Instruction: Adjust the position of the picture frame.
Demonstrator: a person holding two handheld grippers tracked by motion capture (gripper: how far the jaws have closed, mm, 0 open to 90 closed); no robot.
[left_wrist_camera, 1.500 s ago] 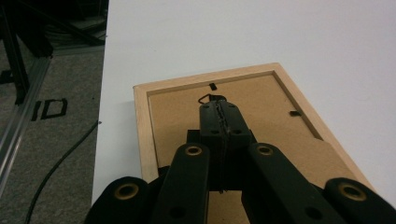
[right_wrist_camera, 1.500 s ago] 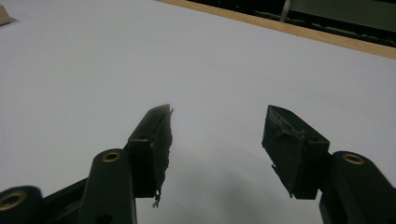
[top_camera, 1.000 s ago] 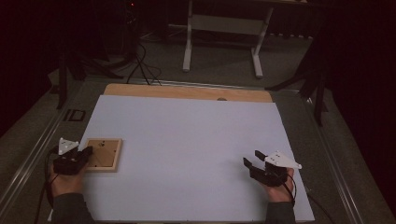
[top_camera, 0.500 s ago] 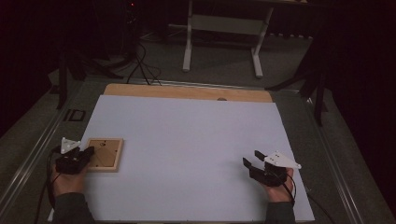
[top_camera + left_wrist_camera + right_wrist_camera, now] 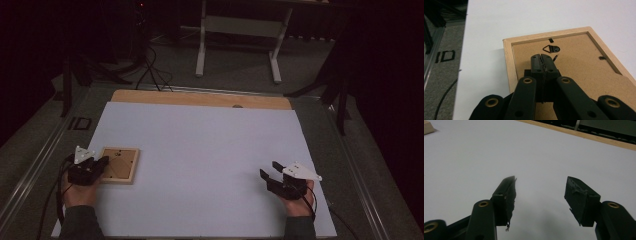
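- Pale wood rims the frame (image 5: 119, 165), which lies face down near the left edge of the surface (image 5: 200, 150), closer to the near edge than the far one.
- Brown fibreboard makes up its back (image 5: 574, 65), which carries a small triangular hanger (image 5: 550, 48) near one short side and small black tabs (image 5: 601, 58) along the rim.
- The left claw (image 5: 541, 58) has its jaws pressed together with nothing between them; in the left gripper view its tip sits over the frame's back, just short of the hanger. Whether the tip touches the board I cannot tell.
- In the high view the left claw (image 5: 100, 162) reaches over the frame's left side from the near-left part of the surface, with the hand (image 5: 77, 192) behind it.
- The right claw (image 5: 267, 172) rests near the right edge of the surface, toward the near corner, well apart from the frame.
- Its jaws stand wide apart and hold nothing; the right gripper view has bare white surface between them (image 5: 540, 195).
- A strip of wood (image 5: 200, 98) runs along the far edge of the surface.
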